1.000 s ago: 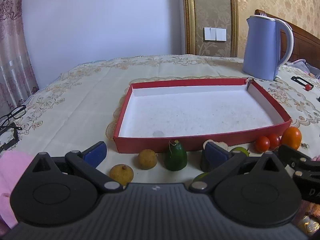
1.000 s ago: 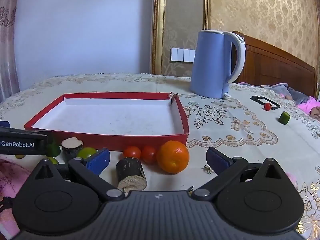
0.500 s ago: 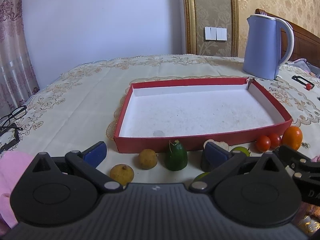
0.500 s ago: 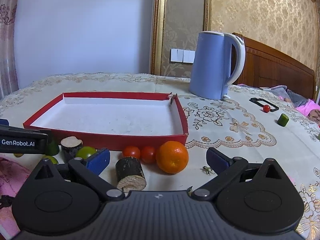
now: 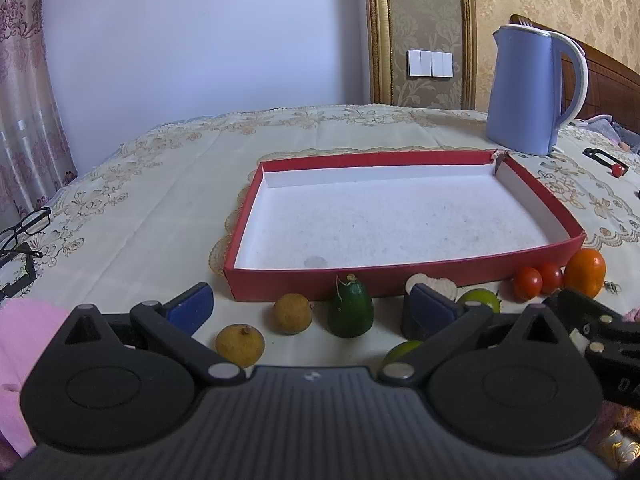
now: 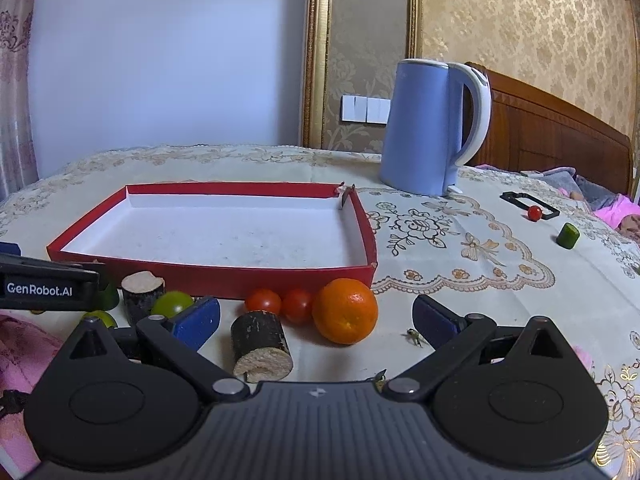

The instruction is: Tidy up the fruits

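Both the left gripper (image 5: 310, 306) and right gripper (image 6: 316, 320) stood spread wide, empty. The orange (image 6: 345, 311) lay near the red tray (image 6: 280, 270); firm, rollable, best gripped across its middle.

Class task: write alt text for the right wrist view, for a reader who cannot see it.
An open right claw hovers low over a table, facing an orange, two cherry tomatoes and a dark cut stub lined up before an empty red tray. A blue kettle stands behind the tray on the embroidered tablecloth.
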{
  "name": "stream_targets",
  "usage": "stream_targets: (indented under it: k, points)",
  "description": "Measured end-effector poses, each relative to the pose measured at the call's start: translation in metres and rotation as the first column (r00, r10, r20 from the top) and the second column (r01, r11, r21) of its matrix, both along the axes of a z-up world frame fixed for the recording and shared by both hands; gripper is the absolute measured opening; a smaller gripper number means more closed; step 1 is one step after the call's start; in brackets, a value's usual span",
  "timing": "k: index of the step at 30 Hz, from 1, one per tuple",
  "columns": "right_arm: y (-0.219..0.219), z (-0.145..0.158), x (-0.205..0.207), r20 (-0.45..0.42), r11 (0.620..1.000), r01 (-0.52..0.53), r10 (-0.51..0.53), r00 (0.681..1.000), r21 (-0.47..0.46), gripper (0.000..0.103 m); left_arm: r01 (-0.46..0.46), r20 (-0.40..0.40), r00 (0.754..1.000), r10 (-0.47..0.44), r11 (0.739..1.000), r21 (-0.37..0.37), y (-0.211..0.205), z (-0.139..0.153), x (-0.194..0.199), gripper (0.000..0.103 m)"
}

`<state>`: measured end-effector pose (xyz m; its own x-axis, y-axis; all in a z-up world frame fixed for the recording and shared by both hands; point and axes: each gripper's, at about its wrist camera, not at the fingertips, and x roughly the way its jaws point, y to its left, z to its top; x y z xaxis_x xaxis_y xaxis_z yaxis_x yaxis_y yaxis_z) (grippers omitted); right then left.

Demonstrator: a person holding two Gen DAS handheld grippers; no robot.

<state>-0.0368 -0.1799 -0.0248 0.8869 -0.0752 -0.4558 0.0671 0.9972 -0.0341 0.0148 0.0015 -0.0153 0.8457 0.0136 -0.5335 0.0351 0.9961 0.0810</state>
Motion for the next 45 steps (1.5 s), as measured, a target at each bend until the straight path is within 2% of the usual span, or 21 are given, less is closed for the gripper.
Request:
stream_targets:
  k: [22, 32, 45]
  points:
    - [-0.0012, -0.0033, 0.0012, -0.012, 1.000, -0.008, 0.008, 1.000, 0.019, 0.103, 0.000, -0.004, 1.000, 0.001, 1.000, 0.001, -0.0010, -0.0037, -0.0006, 0.103]
    - [-0.0060, -0.0044, 0.0031, -0.032, 0.998, -0.004, 0.006, 0.999, 0.061, 0.103, -0.003, -0.006, 1.000, 0.003, 1.000, -0.005, 0.0002, -0.0047, -0.0006, 0.103]
    - [-0.0056, -0.0058, 0.0043, -0.044, 0.998, -0.004, 0.006, 0.999, 0.057, 0.103, -0.001, -0.013, 1.000, 0.000, 1.000, -0.011, 0.0021, -0.0059, -0.0002, 0.103]
